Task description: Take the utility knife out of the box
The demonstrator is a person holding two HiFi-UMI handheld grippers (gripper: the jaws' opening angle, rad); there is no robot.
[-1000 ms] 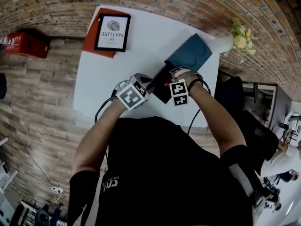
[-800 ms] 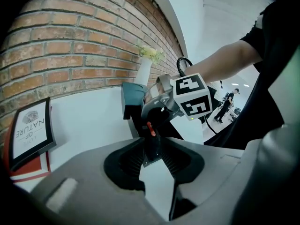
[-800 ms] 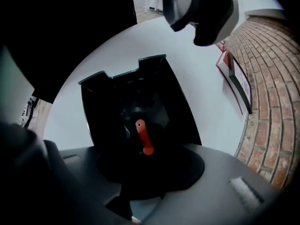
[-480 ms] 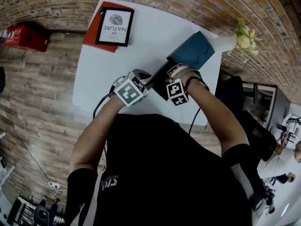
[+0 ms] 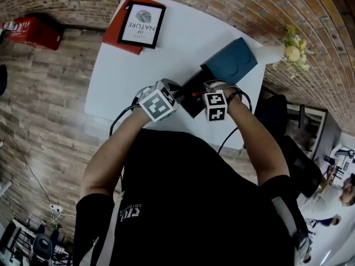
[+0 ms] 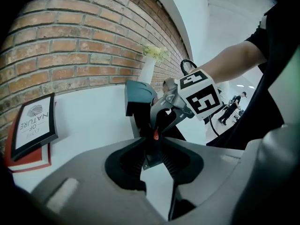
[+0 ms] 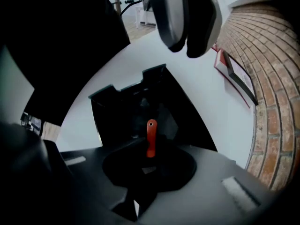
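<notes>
Right hand-held gripper closes onto the orange utility knife inside the open box on the table; left hand-held gripper, also closing, grips the box; lifting remains.

The box is black and lies open on the white table, its teal lid swung back. Of the utility knife only a slim orange end with a small hole shows, upright against the box's dark inside.
</notes>
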